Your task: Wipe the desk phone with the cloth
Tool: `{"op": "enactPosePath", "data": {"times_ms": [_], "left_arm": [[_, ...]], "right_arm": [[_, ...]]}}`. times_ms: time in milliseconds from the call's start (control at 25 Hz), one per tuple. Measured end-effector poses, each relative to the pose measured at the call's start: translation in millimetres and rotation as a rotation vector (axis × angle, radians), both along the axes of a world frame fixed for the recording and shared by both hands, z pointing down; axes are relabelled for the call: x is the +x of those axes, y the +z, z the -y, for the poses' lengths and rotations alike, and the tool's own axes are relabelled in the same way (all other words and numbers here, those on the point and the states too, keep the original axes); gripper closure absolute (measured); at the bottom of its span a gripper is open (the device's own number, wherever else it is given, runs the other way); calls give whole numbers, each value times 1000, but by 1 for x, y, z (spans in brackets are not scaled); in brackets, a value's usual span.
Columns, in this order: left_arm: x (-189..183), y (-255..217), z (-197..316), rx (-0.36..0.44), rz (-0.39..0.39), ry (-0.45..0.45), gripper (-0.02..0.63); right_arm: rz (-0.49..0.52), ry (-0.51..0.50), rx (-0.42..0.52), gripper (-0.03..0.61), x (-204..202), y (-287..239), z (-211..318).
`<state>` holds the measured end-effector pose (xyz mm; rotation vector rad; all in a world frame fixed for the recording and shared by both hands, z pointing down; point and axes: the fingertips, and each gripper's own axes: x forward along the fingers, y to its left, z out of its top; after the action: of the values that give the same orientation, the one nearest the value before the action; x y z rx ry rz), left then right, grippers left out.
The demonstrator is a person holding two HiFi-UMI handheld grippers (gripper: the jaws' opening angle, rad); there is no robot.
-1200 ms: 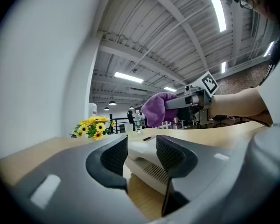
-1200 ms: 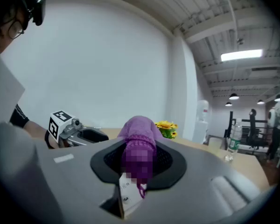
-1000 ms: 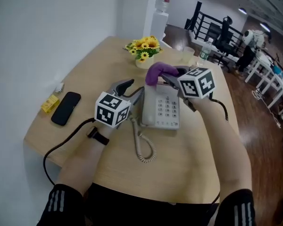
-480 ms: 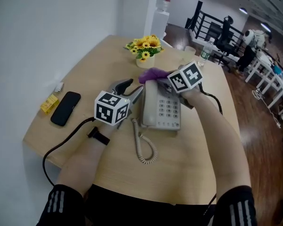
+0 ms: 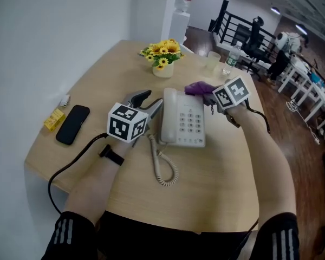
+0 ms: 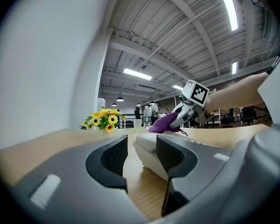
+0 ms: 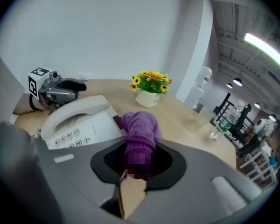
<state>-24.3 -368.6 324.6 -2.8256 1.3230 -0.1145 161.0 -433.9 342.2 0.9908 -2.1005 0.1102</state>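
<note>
As counted from far left of left gripper (image 5: 149, 101), near table (image 5: 206, 183) edge: one small yellow box (image 5: 53, 119), one black mobile phone (image 5: 72, 124), both well apart from it. Left gripper: jaws spread, clamping nothing, tips just at left side of one desk phone (image 5: 183, 123). One coiled cord (image 5: 161, 169) behind, then bare tabletop. Right gripper (image 5: 210, 92): closed on one purple cloth (image 5: 196, 87), at desk phone's far right corner. Beyond both: one flower pot (image 5: 161, 56), one cup (image 5: 211, 62), one bottle (image 5: 229, 58).

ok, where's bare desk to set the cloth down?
Bare desk between mobile and flowers, and along the near edge right of the coiled cord. Crowded at far right: cup, bottle, cloth.
</note>
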Motion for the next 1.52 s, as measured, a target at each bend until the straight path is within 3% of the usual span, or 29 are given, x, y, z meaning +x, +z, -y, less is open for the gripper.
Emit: {"op": "enactPosePath", "data": {"times_ms": [80, 160, 360, 520, 720, 1040, 1280, 1520], "left_arm": [[2, 1, -1, 0, 6, 7, 426], [4, 1, -1, -1, 9, 14, 426], [2, 1, -1, 0, 7, 11, 426], [3, 1, -1, -1, 6, 10, 426], [5, -1, -2, 2, 9, 16, 426], [6, 0, -2, 7, 23, 19, 426], [6, 1, -3, 8, 25, 17, 426], [8, 0, -3, 9, 30, 22, 426]], "right_arm": [[6, 25, 28, 497, 10, -7, 1], [78, 8, 56, 497, 0, -24, -1], [214, -126, 41, 497, -78, -42, -20], [213, -112, -18, 497, -105, -14, -25], [181, -69, -25, 497, -76, 5, -23], [140, 105, 5, 497, 17, 3, -16], [392, 102, -45, 497, 3, 1, -14], [468, 115, -89, 497, -1, 12, -23]]}}
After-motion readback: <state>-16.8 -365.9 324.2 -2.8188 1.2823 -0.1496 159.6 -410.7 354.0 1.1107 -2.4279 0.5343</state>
